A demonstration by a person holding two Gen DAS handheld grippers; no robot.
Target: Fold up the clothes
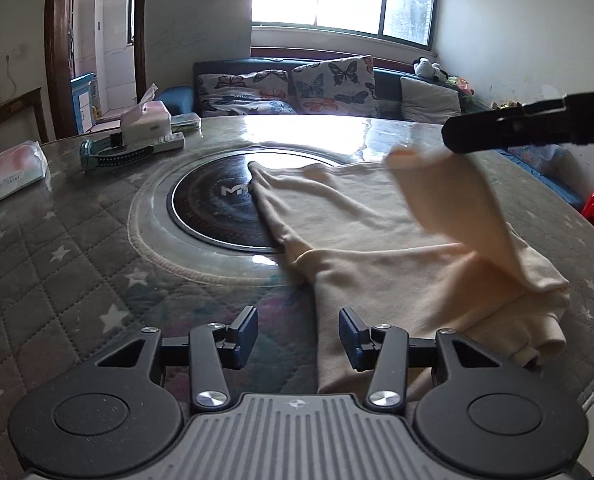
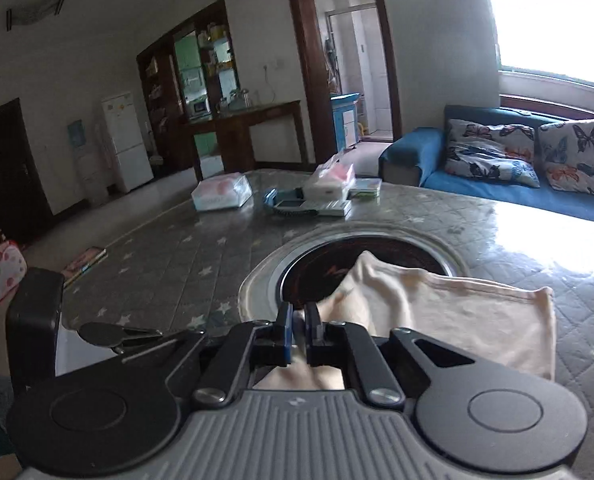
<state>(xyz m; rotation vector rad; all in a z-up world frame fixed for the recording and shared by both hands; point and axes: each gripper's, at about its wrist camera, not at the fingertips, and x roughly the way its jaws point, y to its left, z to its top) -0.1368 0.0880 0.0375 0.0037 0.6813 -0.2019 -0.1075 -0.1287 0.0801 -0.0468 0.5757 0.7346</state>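
at far left a tissue pack (image 1: 15, 170) sits well clear on the table (image 1: 77, 240). the left gripper (image 1: 297, 338) hangs released, nothing between its jaws, just above the near left edge of the garment (image 1: 361, 232). the cream garment lies flat with its long axis running from that gripper away toward the dark disc (image 1: 217, 204). to the right, the right gripper (image 1: 449, 136) is clenched on a lifted flap, carried over the body, so the fold looks to be its job. its own view (image 2: 299, 330) shows cloth pinched between the pads, though blur hides how much; the left view alone shows the flap's hang.
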